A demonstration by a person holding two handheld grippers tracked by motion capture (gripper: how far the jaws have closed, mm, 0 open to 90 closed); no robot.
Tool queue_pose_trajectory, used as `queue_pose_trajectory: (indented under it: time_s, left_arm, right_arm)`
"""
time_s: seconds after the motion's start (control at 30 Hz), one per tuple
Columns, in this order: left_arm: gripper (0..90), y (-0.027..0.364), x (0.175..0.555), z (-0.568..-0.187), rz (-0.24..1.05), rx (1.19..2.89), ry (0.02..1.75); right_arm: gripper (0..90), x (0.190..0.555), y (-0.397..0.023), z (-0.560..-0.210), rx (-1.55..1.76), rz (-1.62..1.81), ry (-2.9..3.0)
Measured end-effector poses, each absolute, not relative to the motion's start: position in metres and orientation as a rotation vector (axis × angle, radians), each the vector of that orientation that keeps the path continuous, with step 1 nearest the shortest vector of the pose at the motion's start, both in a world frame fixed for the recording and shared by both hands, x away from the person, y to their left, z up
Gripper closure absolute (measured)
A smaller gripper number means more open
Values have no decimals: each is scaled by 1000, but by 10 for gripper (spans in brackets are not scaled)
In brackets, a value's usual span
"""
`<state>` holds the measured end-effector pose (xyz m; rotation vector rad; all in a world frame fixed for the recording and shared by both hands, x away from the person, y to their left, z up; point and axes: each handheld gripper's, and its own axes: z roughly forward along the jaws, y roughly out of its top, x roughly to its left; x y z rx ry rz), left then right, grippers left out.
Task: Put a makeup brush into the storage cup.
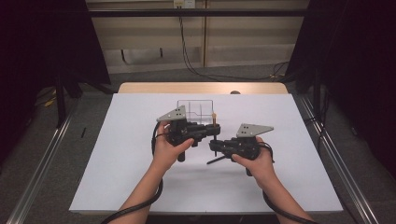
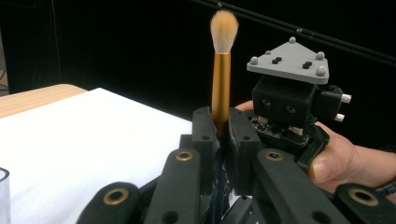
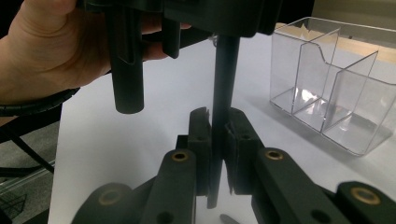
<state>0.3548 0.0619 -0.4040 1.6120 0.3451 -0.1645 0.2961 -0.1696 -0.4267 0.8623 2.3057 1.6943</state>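
Observation:
A makeup brush with a gold ferrule, pale bristles and a black handle stands upright above the middle of the white table. My left gripper is shut on it just under the gold ferrule, bristles pointing up. My right gripper is shut on the black handle lower down, and the handle's end pokes out below its jaws. In the left gripper view the jaws pinch the brush, with the right gripper's grey plate close behind. In the right gripper view the jaws clamp the handle.
A clear plastic organiser with several compartments stands just behind the grippers, shown close on the right in the right gripper view. The white sheet covers the table, with a wooden edge at the back. Metal rails run along both sides.

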Motion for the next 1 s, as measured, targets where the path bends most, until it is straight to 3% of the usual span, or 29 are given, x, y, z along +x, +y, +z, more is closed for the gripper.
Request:
queue_pose_trajectory:
  time_s: [0.23, 0.67, 1.0]
  left_arm:
    - [834, 65, 356, -403, -143, 1623, 340]
    - [834, 72, 357, -399, -96, 1633, 343]
    - [834, 77, 359, -398, -82, 1631, 353]
  right_arm:
    - [746, 295, -174, -428, 874, 1697, 2289]
    - [367, 292, -193, -426, 876, 1729, 2273]
    - [193, 287, -207, -427, 860, 1734, 2269]
